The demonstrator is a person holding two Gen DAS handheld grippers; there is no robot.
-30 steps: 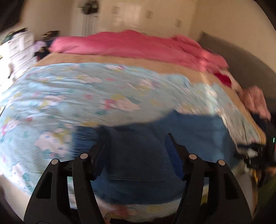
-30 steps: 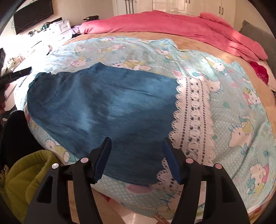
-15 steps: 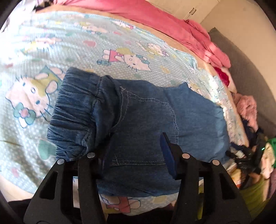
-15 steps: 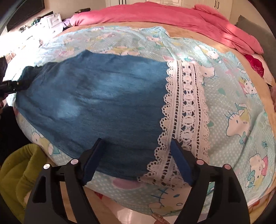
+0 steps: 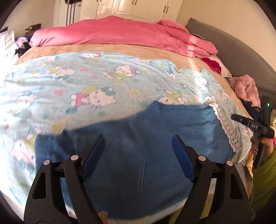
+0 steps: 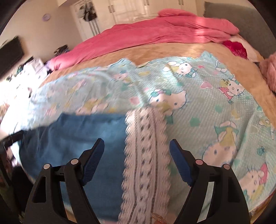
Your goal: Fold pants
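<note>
Hovering nearest the camera in each view, both tools are spread wide and grip nothing: the left gripper point(image 5: 138, 151) hangs over the waist end of the pants point(image 5: 134, 146), and the right gripper point(image 6: 137, 155) straddles the lace hem point(image 6: 146, 155) at the leg end. Half a second ago the left view sat low over a bunched elastic waistband with the fingers close to the denim; now that view is higher and further back, and the waist reads as a flat blue sheet, though motion blur hides the band itself. The right view has likewise tipped up, showing less denim and more bedspread point(image 6: 215, 106). My reading is that the smoothing pass is over and the pants lie spread flat across the near edge of the bed, waist to the left, lace hem to the right, ready for a first fold. No fold shows yet, so the task looks to be at an early stage. Beyond the pants the cartoon-cat bedspread runs back to a tan blanket point(image 5: 107, 49), then a pink duvet point(image 5: 120, 32) heaped at the far side, with white wardrobes point(image 5: 138, 8) behind.
</note>
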